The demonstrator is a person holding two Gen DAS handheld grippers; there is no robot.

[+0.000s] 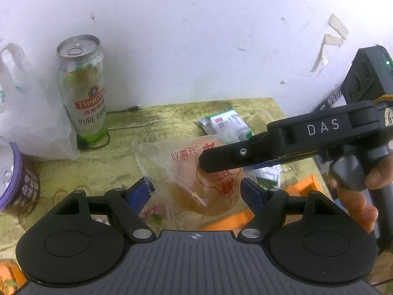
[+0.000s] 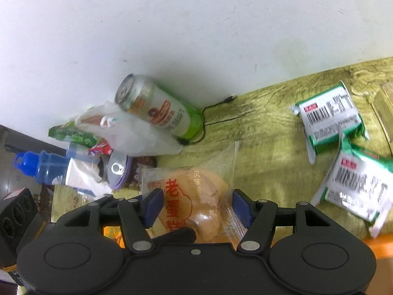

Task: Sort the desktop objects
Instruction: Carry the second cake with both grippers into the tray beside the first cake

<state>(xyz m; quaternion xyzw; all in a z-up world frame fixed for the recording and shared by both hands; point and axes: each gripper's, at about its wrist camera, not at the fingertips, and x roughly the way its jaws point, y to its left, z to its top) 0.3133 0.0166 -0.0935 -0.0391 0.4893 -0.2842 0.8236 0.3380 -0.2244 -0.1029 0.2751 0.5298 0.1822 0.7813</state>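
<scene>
- Clear plastic packet with a round golden sponge cake and red lettering (image 1: 181,186): lower middle of both wrist views, lying partly on the yellow-green patterned tabletop (image 1: 157,118) and partly over an orange flat-edged object (image 1: 228,218) at the lower right of the left view; tray or box, impossible to tell.
- Left gripper (image 1: 195,189): blue pads standing wide apart at the near edge of the packet, gripping nothing; left pad just at the wrapper's crimped corner.
- Right gripper (image 2: 196,204): jaws straddling the packet, one blue pad on each side of the cake; pressing on the wrapper or merely bracketing it, cannot tell.
- Handling, as a judgement: very light, soft and easily crushed; slick, crinkly film likely to slide between pads; puffed wrapper giving way before the cake does.
- Best hold, likely: across the flat crimped seam or the loose film beside the cake, with a gentle close, rather than squarely over the sponge.
- Risk: a hard squeeze denting the cake; a hold on one corner only letting the packet swing and slip.
- Elsewhere: tall white-and-green beer can (image 1: 83,86) upright at the upper left by the wall, a white plastic bag (image 1: 36,123) beside it, a purple-rimmed cup (image 1: 22,182) at the left edge.
- Two green-and-white foil snack packets (image 2: 329,115) at the right of the right wrist view, well apart from the cake.
- Sorting stage: not settled by this scene, with no clear groups on view.
</scene>
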